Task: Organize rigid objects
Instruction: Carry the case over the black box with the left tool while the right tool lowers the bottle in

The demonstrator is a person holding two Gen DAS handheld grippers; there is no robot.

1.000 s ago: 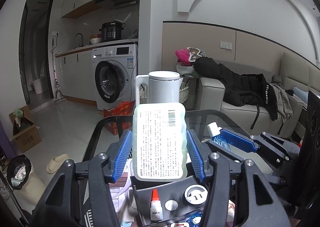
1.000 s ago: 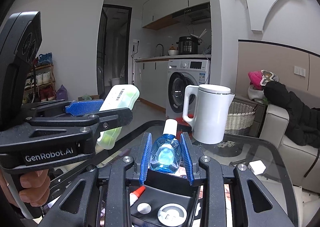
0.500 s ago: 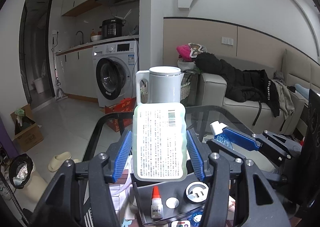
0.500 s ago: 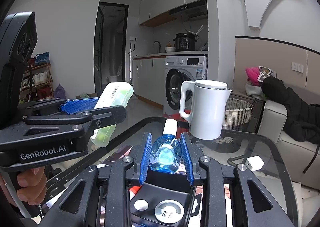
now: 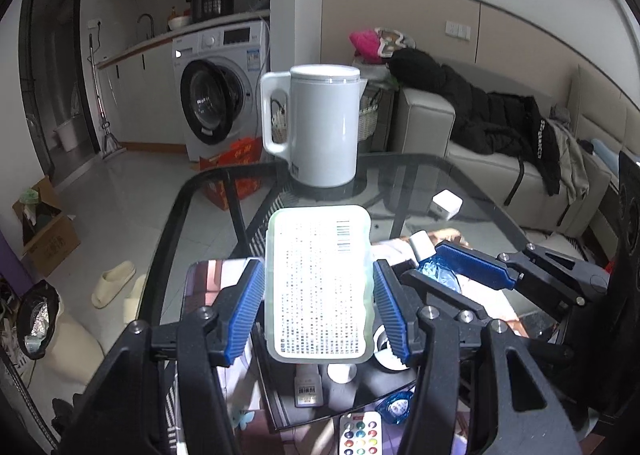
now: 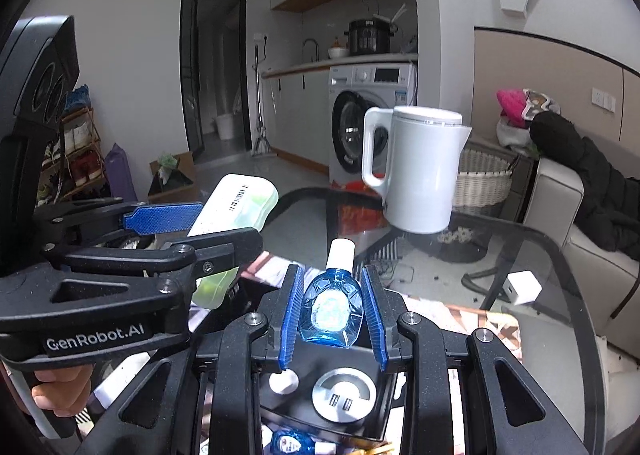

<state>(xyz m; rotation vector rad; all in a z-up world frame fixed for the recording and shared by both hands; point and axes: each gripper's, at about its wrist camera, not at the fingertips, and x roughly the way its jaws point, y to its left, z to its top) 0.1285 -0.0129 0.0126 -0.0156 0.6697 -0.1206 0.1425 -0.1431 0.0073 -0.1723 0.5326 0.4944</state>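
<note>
With the left hand-held gripper (image 5: pixel 319 309) clenched on the box (image 5: pixel 319 283) and the right (image 6: pixel 331 313) grasping the bottle (image 6: pixel 332 311), lower each squarely into the organizer (image 6: pixel 360 411) before releasing.

The printed text on the pale translucent plastic case (image 5: pixel 319 283) is overexposed and unreadable in the left wrist view. That case hides the upper part of the small white glue bottle (image 5: pixel 307 387) and part of the black plastic organiser tray (image 5: pixel 360 391) beneath it. The white remote control with coloured buttons (image 5: pixel 360 435) is cut off by the bottom edge. In the right wrist view, a second blue bottle (image 6: pixel 290 443) is cropped at the bottom edge, its label illegible.
</note>
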